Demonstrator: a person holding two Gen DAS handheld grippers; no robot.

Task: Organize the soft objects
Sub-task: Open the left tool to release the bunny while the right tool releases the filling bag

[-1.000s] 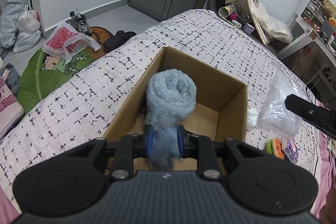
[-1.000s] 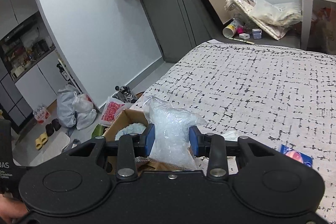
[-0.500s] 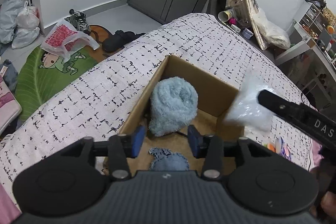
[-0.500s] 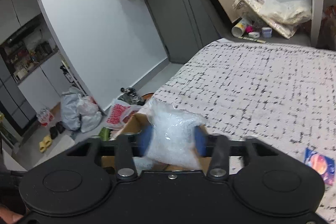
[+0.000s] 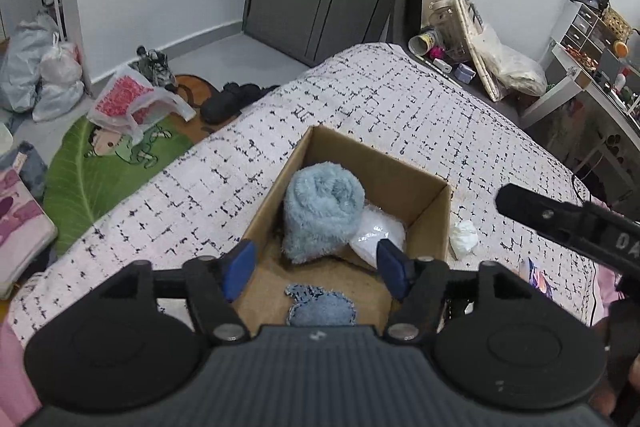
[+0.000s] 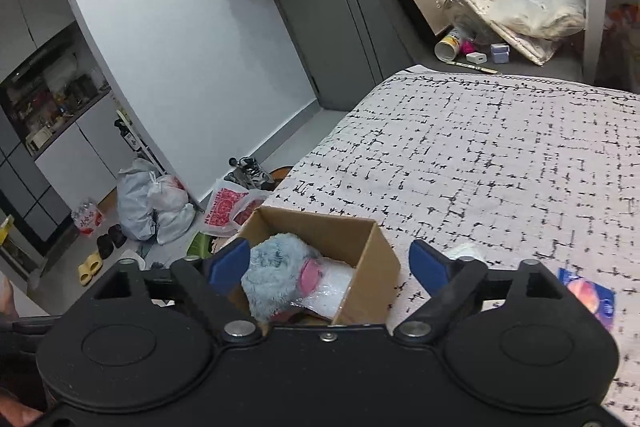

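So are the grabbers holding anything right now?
No. The left gripper and right gripper are both open; the blue towel sits in the box.

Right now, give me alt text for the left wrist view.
An open left hand-held gripper hovers over a cardboard box on a patterned bed. Inside lie a rolled blue fuzzy towel, a white plastic bag and a denim piece.

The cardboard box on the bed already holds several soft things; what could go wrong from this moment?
1. The cardboard box sits on a soft bed cover; a push from either open tool could tilt it.
2. The blue fluffy roll leans over the white plastic bag and may topple.
3. The white crumpled piece still lies outside and could be forgotten.
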